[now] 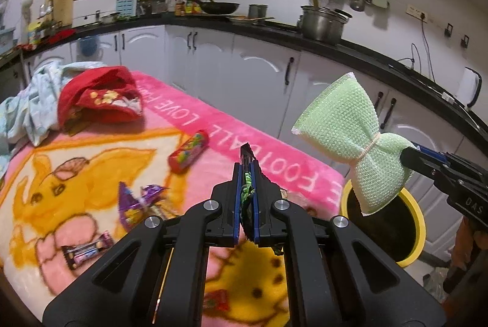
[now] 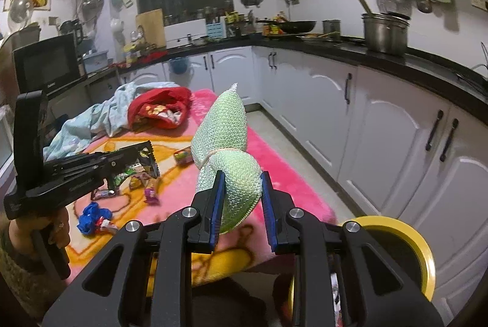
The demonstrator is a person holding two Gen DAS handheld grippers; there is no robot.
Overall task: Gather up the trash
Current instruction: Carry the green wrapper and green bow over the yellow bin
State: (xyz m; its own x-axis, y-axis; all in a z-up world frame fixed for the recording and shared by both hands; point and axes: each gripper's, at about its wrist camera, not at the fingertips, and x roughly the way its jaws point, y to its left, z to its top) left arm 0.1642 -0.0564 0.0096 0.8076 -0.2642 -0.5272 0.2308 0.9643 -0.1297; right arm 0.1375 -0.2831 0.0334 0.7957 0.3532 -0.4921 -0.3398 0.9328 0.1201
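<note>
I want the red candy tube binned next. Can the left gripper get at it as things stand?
Probably not yet: the left gripper is shut on a dark wrapper. The red candy tube lies uncovered on the blanket.

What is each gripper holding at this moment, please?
Left gripper: closed on a dark wrapper.
Right gripper: closed on the green scrubber.
</note>
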